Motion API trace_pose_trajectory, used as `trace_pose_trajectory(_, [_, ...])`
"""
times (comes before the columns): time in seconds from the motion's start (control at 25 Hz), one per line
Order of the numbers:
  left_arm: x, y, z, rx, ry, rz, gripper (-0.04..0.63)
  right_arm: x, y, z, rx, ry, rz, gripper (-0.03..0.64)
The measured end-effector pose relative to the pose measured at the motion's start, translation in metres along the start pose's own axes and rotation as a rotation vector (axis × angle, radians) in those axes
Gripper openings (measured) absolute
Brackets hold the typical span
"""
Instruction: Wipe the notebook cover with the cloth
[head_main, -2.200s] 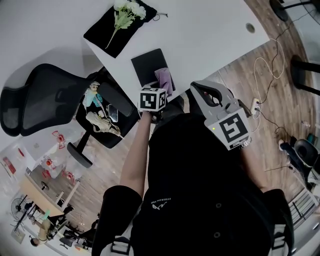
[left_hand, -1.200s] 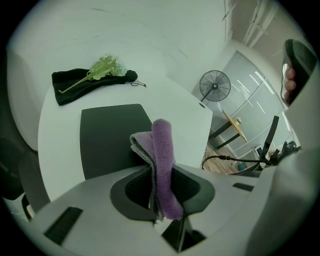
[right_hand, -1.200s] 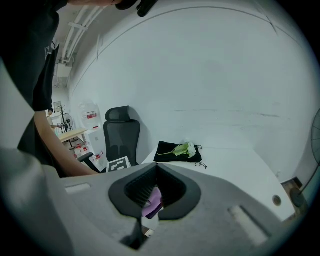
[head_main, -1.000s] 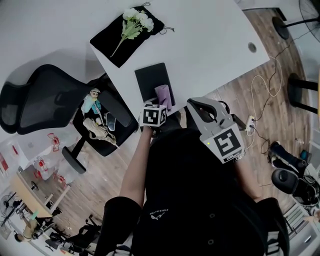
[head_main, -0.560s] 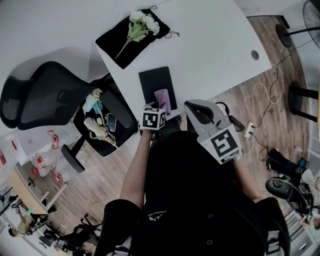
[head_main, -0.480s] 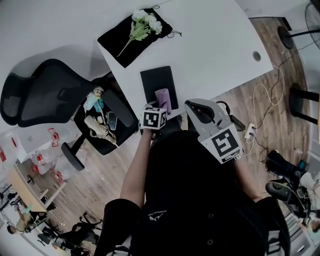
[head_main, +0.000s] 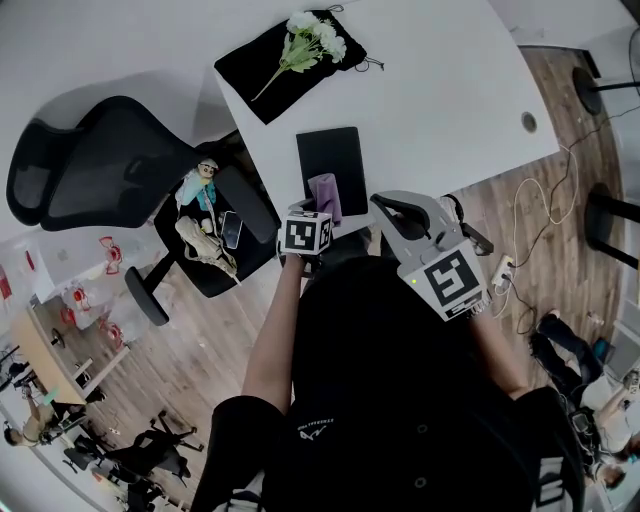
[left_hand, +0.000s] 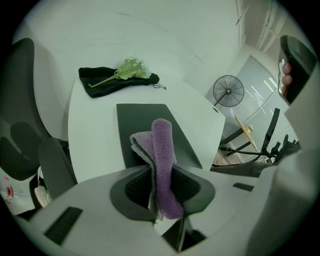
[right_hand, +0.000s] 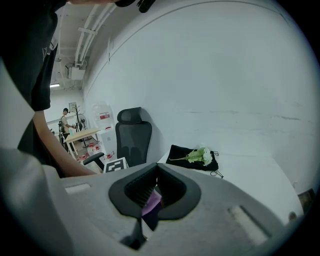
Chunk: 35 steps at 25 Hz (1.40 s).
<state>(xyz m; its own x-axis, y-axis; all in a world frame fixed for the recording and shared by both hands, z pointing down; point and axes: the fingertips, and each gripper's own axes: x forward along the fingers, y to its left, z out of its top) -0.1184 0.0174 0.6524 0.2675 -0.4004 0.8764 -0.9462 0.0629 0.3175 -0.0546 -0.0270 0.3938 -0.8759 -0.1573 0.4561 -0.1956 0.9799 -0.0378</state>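
My left gripper (left_hand: 161, 186) is clamped tight on the purple cloth (left_hand: 162, 150) over the near end of the black notebook (left_hand: 145, 122) at centre frame, while my right gripper (right_hand: 152, 192) sits closed and empty.

One table (head_main: 430, 80). One notebook (head_main: 330, 155). One cloth (head_main: 324, 195). One pouch (head_main: 265, 70) at the far edge, bearing one bunch of flowers (head_main: 315, 35). One chair (head_main: 90, 170) at the left. One fan (left_hand: 228, 91). Two grippers: left gripper (left_hand: 160, 192), right gripper (right_hand: 150, 197).

Left claw (left_hand: 162, 192) clamps the cloth (left_hand: 161, 147); right claw (right_hand: 152, 200) closed on nothing.
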Motion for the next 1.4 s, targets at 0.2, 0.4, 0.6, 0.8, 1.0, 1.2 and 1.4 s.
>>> trace_pose_trajectory(0.2, [-0.010,0.015,-0.007,-0.034,-0.003,0.026,0.089,0.006,0.005,0.002,0.023,0.013,0.011,0.005])
trace_pose_trajectory(0.4, [-0.016,0.028,-0.013,-0.058,-0.003,0.051,0.089,0.009,0.006,0.004,0.057,0.001,0.012,0.005])
trace_pose_trajectory(0.6, [-0.022,0.038,-0.018,-0.088,-0.009,0.074,0.090,0.015,0.007,0.004,0.067,0.007,0.028,0.005])
trace_pose_trajectory(0.8, [-0.031,0.051,-0.021,-0.116,-0.023,0.103,0.090,0.021,0.013,0.004,0.061,0.013,0.047,0.005])
trace_pose_trajectory(1.0, [-0.037,0.072,-0.042,-0.092,0.015,0.170,0.087,0.024,0.010,0.008,-0.021,0.005,0.067,0.005])
trace_pose_trajectory(1.2, [-0.047,0.075,-0.050,-0.150,-0.027,0.162,0.087,0.026,0.008,0.006,0.041,0.015,0.049,0.005])
trace_pose_trajectory(1.4, [-0.062,0.068,-0.038,-0.131,-0.110,0.139,0.086,0.030,0.007,0.009,-0.022,0.005,0.064,0.005])
